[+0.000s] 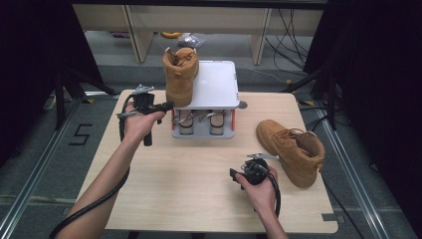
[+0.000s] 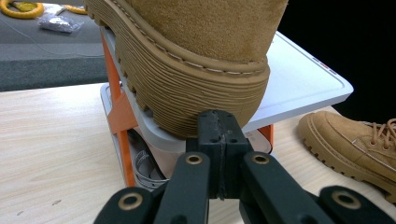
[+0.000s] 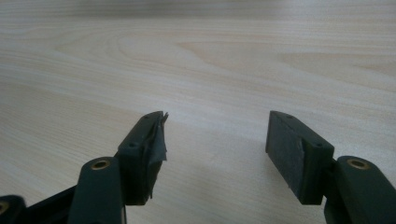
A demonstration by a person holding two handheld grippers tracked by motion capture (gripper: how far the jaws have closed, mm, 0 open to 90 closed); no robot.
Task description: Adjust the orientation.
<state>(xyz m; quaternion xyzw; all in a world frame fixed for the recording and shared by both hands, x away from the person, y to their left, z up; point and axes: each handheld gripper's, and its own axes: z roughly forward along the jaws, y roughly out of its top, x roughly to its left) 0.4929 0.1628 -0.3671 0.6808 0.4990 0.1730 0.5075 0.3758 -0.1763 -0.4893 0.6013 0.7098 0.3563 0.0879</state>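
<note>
While upright, boot (image 1: pixel 180 74) toe nearward, heel rearward

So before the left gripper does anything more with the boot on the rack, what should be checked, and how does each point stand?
1. Left gripper shut, nothing between its jaws: ok.
2. Its tips at the heel of the boot on the rack; contact: cannot tell.
3. Boot fully on the rack's top shelf: not ok, the sole overhangs the edge.
4. Right gripper open and empty above the table: ok.
5. Second boot lies apart from the rack: ok.
</note>
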